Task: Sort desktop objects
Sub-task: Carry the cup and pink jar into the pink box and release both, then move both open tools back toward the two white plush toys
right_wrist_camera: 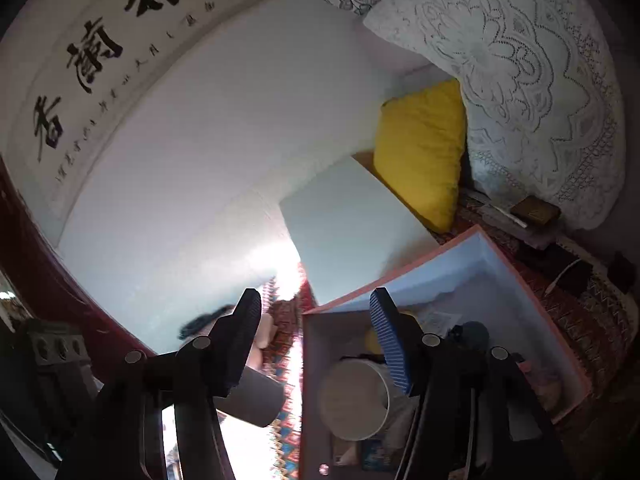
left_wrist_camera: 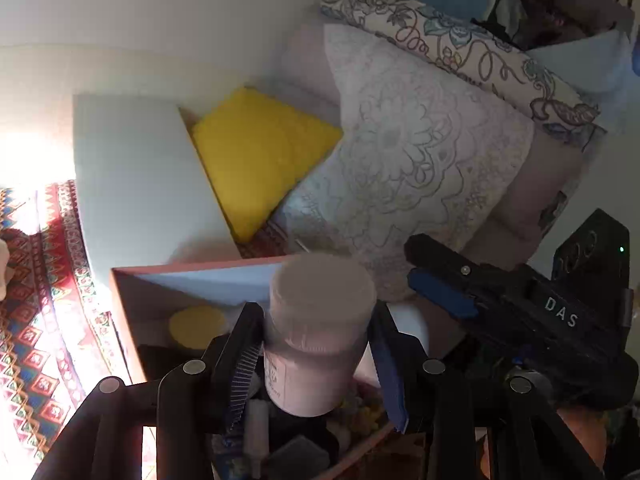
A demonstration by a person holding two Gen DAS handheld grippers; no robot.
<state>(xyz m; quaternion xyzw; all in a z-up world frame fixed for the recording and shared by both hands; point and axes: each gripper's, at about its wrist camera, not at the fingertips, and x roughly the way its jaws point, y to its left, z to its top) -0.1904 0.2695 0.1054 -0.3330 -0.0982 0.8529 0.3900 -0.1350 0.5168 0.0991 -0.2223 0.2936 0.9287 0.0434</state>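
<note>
Jar (left_wrist_camera: 318,332) sits upright, clamped in the left gripper (left_wrist_camera: 316,364), apparently just above the pink box (left_wrist_camera: 120,312). Right gripper (right_wrist_camera: 316,344) is spread and empty, straddling the box's near wall.

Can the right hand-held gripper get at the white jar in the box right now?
Probably yes. The right hand-held gripper is open and empty, and the white jar lies uncovered in the pink-edged box, just beside its blue finger.

We note hard glare burning out the patterned rug (left_wrist_camera: 36,320) at lower left; the jar (left_wrist_camera: 318,332) is motion-blurred, walls bow at fisheye edges, and corners fall dark.
</note>
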